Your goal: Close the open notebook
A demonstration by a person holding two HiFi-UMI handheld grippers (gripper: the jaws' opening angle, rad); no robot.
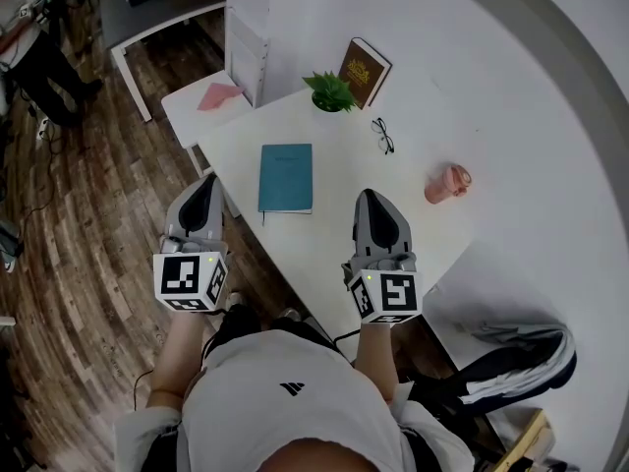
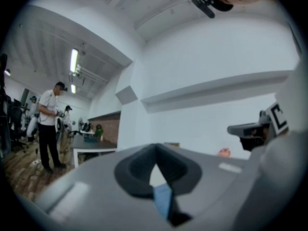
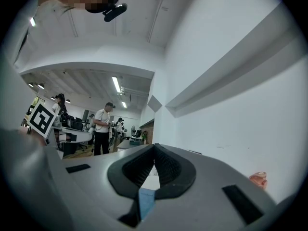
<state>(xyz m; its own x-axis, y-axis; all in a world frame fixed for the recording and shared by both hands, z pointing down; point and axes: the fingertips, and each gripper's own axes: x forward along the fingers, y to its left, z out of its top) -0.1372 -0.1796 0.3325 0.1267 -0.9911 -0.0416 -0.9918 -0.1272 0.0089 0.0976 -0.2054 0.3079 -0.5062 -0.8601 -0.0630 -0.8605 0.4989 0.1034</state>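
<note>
The left claw (image 1: pixel 203 183) is pressed together and empty, beside the left edge of the tabletop (image 1: pixel 339 180). The teal notebook (image 1: pixel 286 177) lies flat, seemingly closed, with its near corner close to that edge, so a careless push could slide it off. The right claw (image 1: pixel 375 199) is also together, holding nothing.

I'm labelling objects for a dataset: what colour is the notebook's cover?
The notebook has a plain teal cover, clearest in the head view.

Notebook (image 1: pixel 286 177) on table (image 1: pixel 339 190), before plant (image 1: pixel 331 90)
</note>
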